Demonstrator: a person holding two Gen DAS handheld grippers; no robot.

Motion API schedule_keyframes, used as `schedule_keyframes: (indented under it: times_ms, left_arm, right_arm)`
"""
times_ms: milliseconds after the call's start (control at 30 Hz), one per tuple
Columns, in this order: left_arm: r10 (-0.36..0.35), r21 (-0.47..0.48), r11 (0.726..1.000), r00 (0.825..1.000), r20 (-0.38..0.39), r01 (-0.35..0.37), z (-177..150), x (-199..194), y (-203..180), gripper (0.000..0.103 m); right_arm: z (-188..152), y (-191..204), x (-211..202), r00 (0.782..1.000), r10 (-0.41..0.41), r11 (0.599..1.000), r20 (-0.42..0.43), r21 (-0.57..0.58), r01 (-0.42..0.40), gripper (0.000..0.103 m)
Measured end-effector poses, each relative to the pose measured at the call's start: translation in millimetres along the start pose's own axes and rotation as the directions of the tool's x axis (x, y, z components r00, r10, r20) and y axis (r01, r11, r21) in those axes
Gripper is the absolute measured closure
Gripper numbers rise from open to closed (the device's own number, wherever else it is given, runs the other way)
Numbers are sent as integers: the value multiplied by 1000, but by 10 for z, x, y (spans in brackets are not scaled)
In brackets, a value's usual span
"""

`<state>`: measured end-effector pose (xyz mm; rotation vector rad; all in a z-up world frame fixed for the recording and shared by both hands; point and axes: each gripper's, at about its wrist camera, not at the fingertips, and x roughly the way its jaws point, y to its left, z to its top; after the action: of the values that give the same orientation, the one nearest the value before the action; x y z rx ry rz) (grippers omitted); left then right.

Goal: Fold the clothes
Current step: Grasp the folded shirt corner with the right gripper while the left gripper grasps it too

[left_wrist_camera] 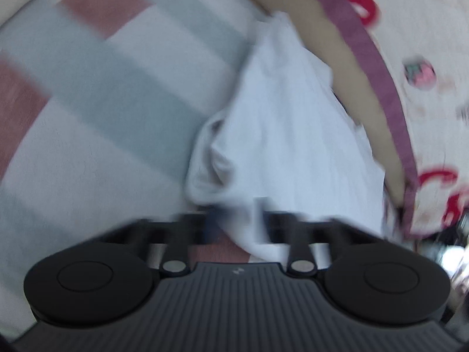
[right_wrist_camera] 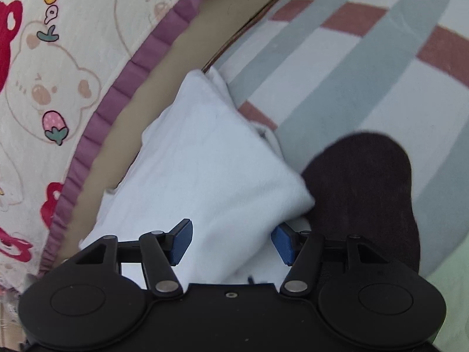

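A white garment (left_wrist_camera: pixel 278 123) lies on a checked mat beside a bed, partly folded. In the blurred left wrist view its near edge runs between the jaws of my left gripper (left_wrist_camera: pixel 234 220), which looks shut on the cloth. In the right wrist view the white garment (right_wrist_camera: pixel 205 158) lies as a folded panel, and my right gripper (right_wrist_camera: pixel 231 242) is open just above its near end, blue pads (right_wrist_camera: pixel 181 240) either side of the cloth, not pinching it.
A checked mat (right_wrist_camera: pixel 337 67) in grey, white and dusty red covers the floor. A bed with a bear-print cover (right_wrist_camera: pixel 58 73) and purple frill (right_wrist_camera: pixel 123 88) runs along one side. A dark sock-clad foot (right_wrist_camera: pixel 366 193) stands right of the garment.
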<state>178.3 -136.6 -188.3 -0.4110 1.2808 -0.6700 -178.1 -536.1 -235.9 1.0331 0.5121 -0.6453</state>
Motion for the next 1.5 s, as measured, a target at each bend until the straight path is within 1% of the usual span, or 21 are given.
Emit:
schedule_keyframes:
  times_ms: [67, 100, 300, 400, 533, 600, 633, 667, 700, 733, 800, 900, 967, 1033, 1067, 1133, 1200, 1233, 1367, 1400, 1500]
  left_arm:
    - [37, 98, 994, 999, 36, -40, -33, -22, -154, 97]
    - [48, 136, 989, 997, 58, -55, -63, -44, -219, 97]
    - [166, 311, 930, 979, 120, -195, -215, -26, -422, 95]
    - [153, 277, 947, 986, 61, -164, -217, 29, -335, 93]
    - [56, 120, 991, 998, 6, -57, -153, 37, -95, 84]
    - [53, 98, 994, 998, 22, -55, -124, 46, -78, 84]
    - [88, 135, 986, 995, 53, -94, -139, 41, -140, 84]
    - [142, 217, 963, 986, 92, -159, -169, 47, -254, 85]
    - [194, 321, 919, 971, 143, -231, -228, 63, -403, 90]
    - [209, 392, 878, 958, 198, -273, -302, 66, -531, 95]
    - [215, 499, 795, 930, 298, -344, -457, 45, -749, 95]
    - [214, 591, 688, 897, 388, -420, -619, 28, -934, 95]
    - [228, 573, 716, 910, 347, -399, -573, 54, -886, 92]
    - [234, 494, 801, 937, 259, -337, -445, 101, -721, 92]
    - [226, 443, 846, 952, 209, -298, -380, 126, -619, 92]
    - [164, 307, 931, 978, 133, -197, -263, 109, -408, 89]
    - [87, 156, 983, 994, 68, -97, -146, 93, -197, 87]
    - [58, 103, 993, 997, 56, -63, -115, 94, -127, 85]
    - [16, 63, 998, 997, 81, -21, -52, 163, -84, 84]
    - [33, 114, 992, 994, 103, -44, -62, 192, -160, 84]
    - [84, 275, 953, 981, 177, -131, -123, 253, -400, 94]
  right_arm:
    - [3, 59, 3, 998, -53, 997, 39, -58, 55, 87]
    - [5, 82, -26, 997, -51, 994, 60, -97, 57, 95]
    - [3, 344, -153, 980, -125, 928, 152, -333, 170, 97]
    - [-15, 329, -122, 980, -134, 930, 147, -323, 175, 96]
    - [-14, 279, -141, 983, -113, 941, 145, -303, 153, 93]
    - [4, 248, -155, 986, -92, 950, 140, -283, 129, 89]
    - [9, 233, -159, 987, -82, 954, 139, -274, 118, 89]
    - [14, 218, -162, 988, -73, 958, 138, -266, 108, 89]
    - [10, 208, -166, 987, -70, 961, 142, -257, 105, 89]
    - [4, 199, -170, 987, -68, 963, 148, -249, 104, 89]
    - [-19, 205, -176, 983, -84, 962, 162, -246, 122, 88]
    - [-52, 251, -147, 980, -108, 948, 165, -279, 152, 88]
    - [-41, 245, -123, 981, -113, 949, 158, -277, 153, 82]
    - [-17, 209, -105, 985, -92, 960, 144, -251, 126, 64]
    - [-4, 184, -95, 988, -83, 967, 134, -230, 112, 60]
    - [12, 147, -64, 989, -81, 977, 124, -189, 104, 58]
    - [33, 128, -15, 987, -103, 979, 122, -165, 122, 58]
    - [57, 114, 18, 988, -97, 982, 119, -149, 114, 58]
    - [199, 88, 177, 989, -68, 995, 133, -64, 77, 55]
    - [235, 96, 214, 988, -64, 996, 140, -45, 71, 55]
    - [308, 256, 280, 990, -58, 992, 128, -108, 72, 93]
